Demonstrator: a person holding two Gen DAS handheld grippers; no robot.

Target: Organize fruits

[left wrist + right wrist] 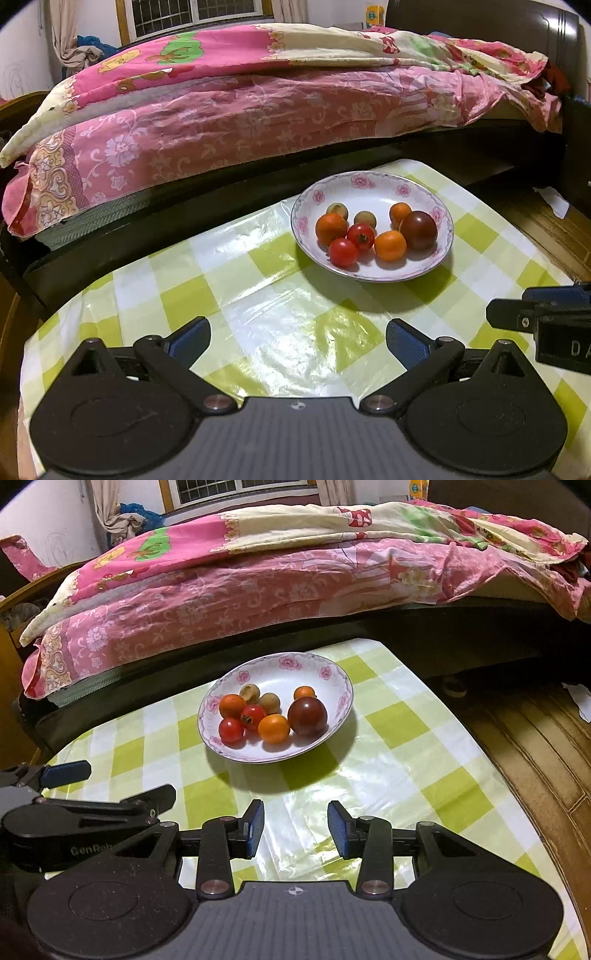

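Left claw (297, 341) released, spread wide and empty, low over the checked bench (192, 266). Right claw (295, 829) released too, narrower gap, nothing between the pads, just right of the left one and seen at the edge of the left view. Fruits all in the bowl (371, 184), which sits on the bench ahead of both claws, well apart from them: dark plum (418, 230) at the right, three oranges (390, 245), two tomatoes (343, 252) touching at the front, two brown longans (365, 219) at the back. Only bare, shiny cloth between claws and bowl; nothing in the way there. Beyond the bowl, close to the far edge of the bench, a bed (258, 122) with a pink quilt. Wooden floor (535, 746) to the right. Barred window (195, 14) behind the bed.
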